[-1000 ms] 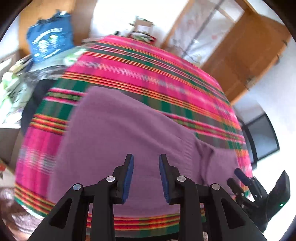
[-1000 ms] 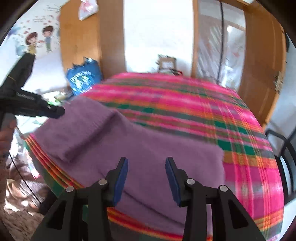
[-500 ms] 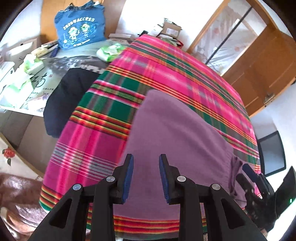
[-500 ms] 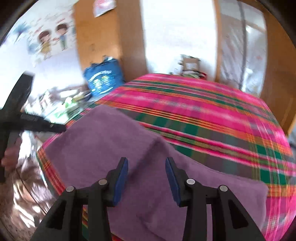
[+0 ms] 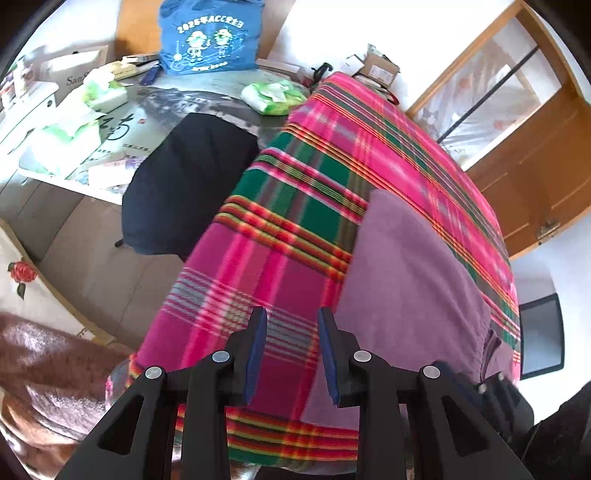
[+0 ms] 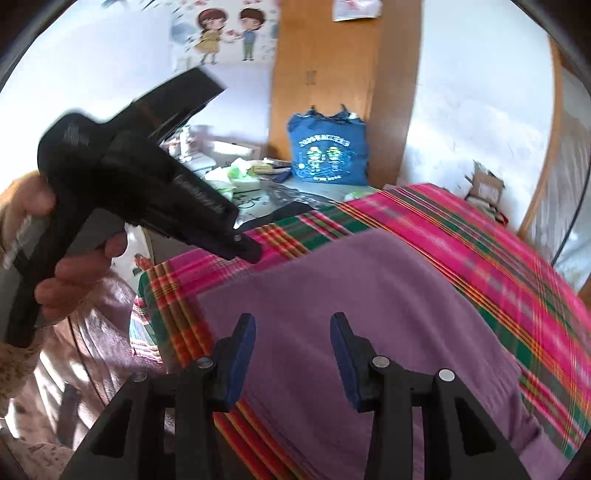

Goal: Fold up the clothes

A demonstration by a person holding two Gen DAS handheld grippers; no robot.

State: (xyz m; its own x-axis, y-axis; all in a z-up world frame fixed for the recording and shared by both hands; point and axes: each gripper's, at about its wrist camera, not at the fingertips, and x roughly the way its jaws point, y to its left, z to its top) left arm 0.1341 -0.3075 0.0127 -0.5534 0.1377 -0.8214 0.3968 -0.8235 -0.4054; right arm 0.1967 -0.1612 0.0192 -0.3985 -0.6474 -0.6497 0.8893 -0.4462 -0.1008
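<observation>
Left wrist view: the left gripper (image 5: 291,343) hung parted and empty over the plaid cloth (image 5: 280,229), beside the purple garment (image 5: 410,288). The right gripper (image 6: 292,349) hovered over that garment (image 6: 369,295), jaws wider apart, holding nothing.

I see the purple garment (image 6: 369,325) as a soft, matt knit cloth with a fine fuzzy nap, lying on a woven plaid cover (image 5: 288,236) that looks flat and slightly coarse. My grippers are matt black plastic with dull blue pads (image 6: 242,354) that look rubbery, though I can't be sure, and small shiny metal pins at the joints. Behind, the door (image 5: 546,162) is smooth varnished wood, and the blue bag (image 5: 208,35) is printed cloth.
</observation>
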